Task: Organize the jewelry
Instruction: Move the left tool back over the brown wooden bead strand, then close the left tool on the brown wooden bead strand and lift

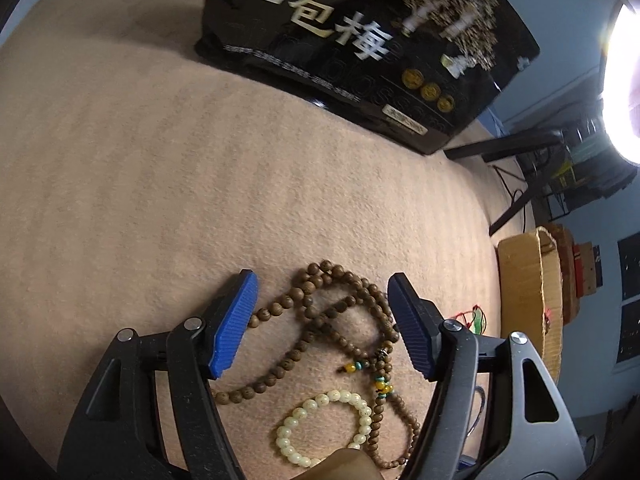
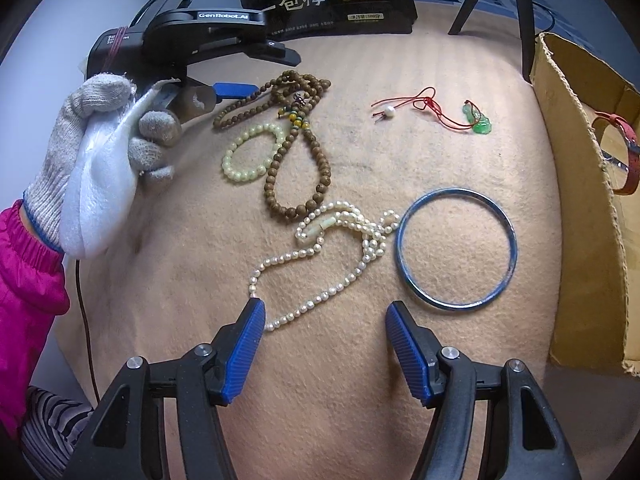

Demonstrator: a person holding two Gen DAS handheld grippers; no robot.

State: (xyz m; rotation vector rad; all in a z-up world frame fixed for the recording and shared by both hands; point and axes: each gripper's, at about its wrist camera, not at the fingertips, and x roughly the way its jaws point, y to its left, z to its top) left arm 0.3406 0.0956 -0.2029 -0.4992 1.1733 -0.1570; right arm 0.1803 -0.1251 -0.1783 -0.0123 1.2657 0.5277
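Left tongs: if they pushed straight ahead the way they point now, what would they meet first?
Probably the brown wooden bead necklace, which lies piled between the open left tongs. Beyond it is bare cloth up to the black bag. Their height above the beads is unclear.

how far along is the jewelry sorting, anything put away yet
Barely started. A red strap already sits in the cardboard box. Both tools are open and empty: the left tool straddles the wooden bead necklace; the right tool is by the pearl necklace. The cream bracelet, blue bangle and jade pendant remain on the cloth.
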